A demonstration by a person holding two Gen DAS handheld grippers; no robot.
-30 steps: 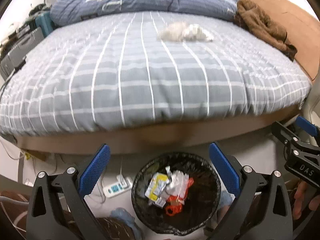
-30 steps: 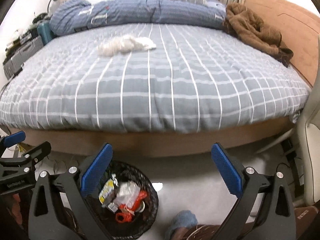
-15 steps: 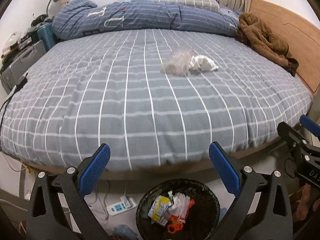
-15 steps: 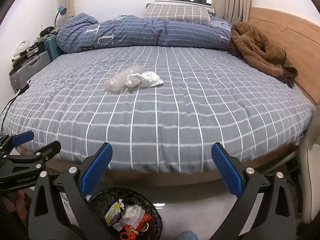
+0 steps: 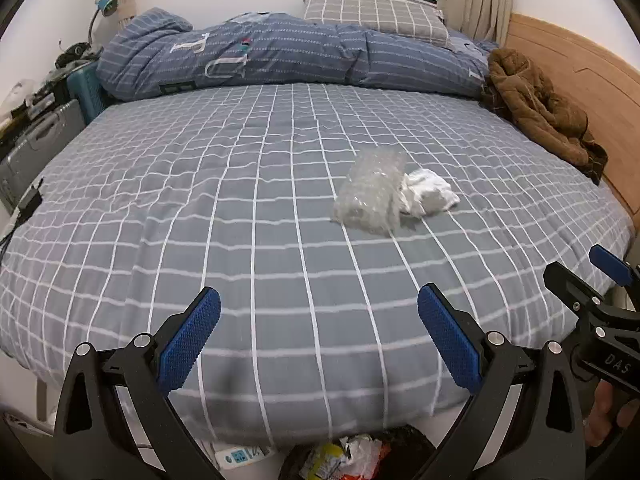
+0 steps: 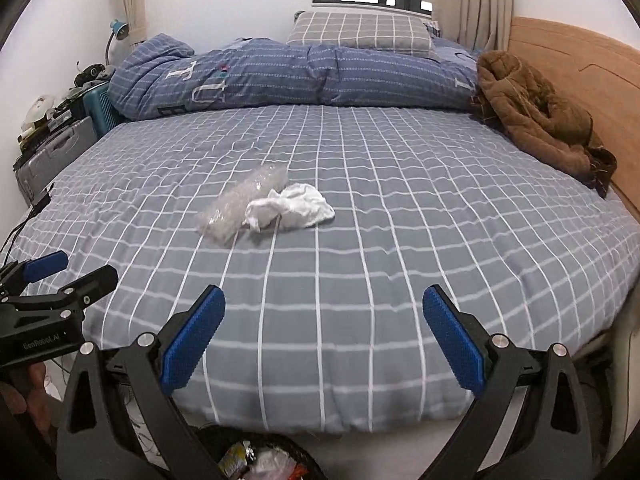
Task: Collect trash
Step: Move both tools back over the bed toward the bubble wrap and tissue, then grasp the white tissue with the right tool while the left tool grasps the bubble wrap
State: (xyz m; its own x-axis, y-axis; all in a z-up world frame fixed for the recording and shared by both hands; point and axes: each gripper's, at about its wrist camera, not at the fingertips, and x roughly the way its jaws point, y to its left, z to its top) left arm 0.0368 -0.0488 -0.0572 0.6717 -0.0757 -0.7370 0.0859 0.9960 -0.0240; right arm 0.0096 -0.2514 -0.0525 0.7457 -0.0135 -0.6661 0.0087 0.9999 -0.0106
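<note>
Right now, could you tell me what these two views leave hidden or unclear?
- Trash bin: cut off by the bottom edge in both views, so how full it is cannot be seen.
- Clear plastic wrap: too crumpled to identify.
- Nightstand clutter: too small.
- Floor: hidden by the bed.

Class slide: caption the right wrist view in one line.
Open right gripper faces crumpled white tissue touching clear plastic wrap on a checked bed.

On the bed [image 5: 256,216], the bubble wrap [image 5: 370,192] lies toward one o'clock from centre, touching the crumpled tissue [image 5: 428,197] at its three o'clock side. The rolled duvet [image 5: 280,54] runs across the far edge at twelve o'clock with the pillow [image 5: 376,16] behind it, and the jacket [image 5: 540,108] lies at two o'clock against the headboard [image 5: 580,64]. At six o'clock, below the near edge, the trash bin [image 6: 260,458] stands on the floor holding wrappers.
</note>
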